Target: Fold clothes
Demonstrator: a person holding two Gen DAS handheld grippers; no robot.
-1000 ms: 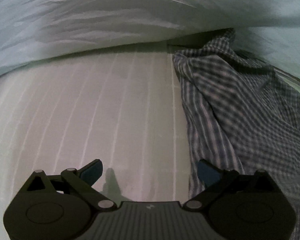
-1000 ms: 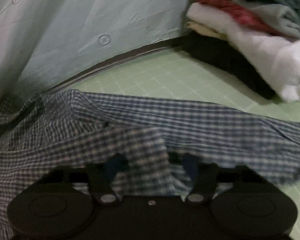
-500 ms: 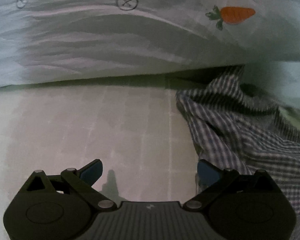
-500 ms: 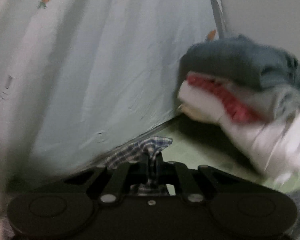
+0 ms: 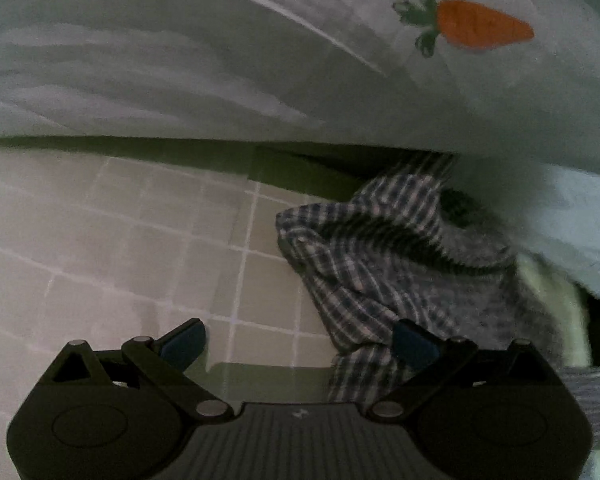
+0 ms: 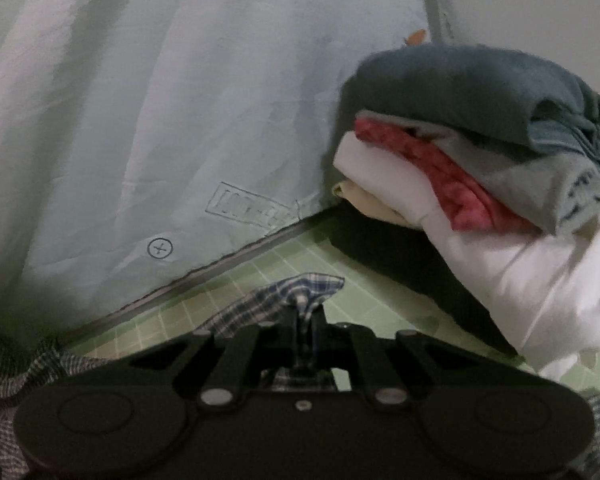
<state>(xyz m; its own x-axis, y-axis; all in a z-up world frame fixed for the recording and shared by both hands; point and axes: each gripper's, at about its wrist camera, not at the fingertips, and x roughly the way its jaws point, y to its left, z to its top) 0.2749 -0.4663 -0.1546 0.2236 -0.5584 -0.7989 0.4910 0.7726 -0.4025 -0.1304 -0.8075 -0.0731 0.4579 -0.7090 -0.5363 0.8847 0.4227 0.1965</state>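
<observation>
Left wrist view. Left gripper (image 5: 298, 346): lower centre of the frame, jaws spread wide, nothing between them; blue pads (image 5: 182, 342) visible on both fingers. Checked shirt (image 5: 380, 280): bunched at centre right, rising toward the upper right, one fold lying against the inner side of the right-hand finger. Gridded mat (image 5: 140, 240): pale, white lines, filling the left half under the gripper. Pale sheet (image 5: 220, 60): hangs across the top, creased, with an orange carrot print (image 5: 480, 28) at upper right. Only this view shows the carrot close up and the shirt's bunched bulk.

Right wrist view. Right gripper (image 6: 302, 312): lower centre, jaws closed tight on a pinched corner of the checked shirt (image 6: 300, 290), which fans out just above the fingertips; more of the cloth trails to the lower left edge. Stack of folded clothes (image 6: 480, 160): right side, dark teal on top, then grey, red and white layers, resting on the mat, seen only here. Pale sheet (image 6: 160, 100): fills the upper left, printed with a circled cross (image 6: 160, 248). Gripper is tilted upward, held above the green gridded mat (image 6: 360, 300).
</observation>
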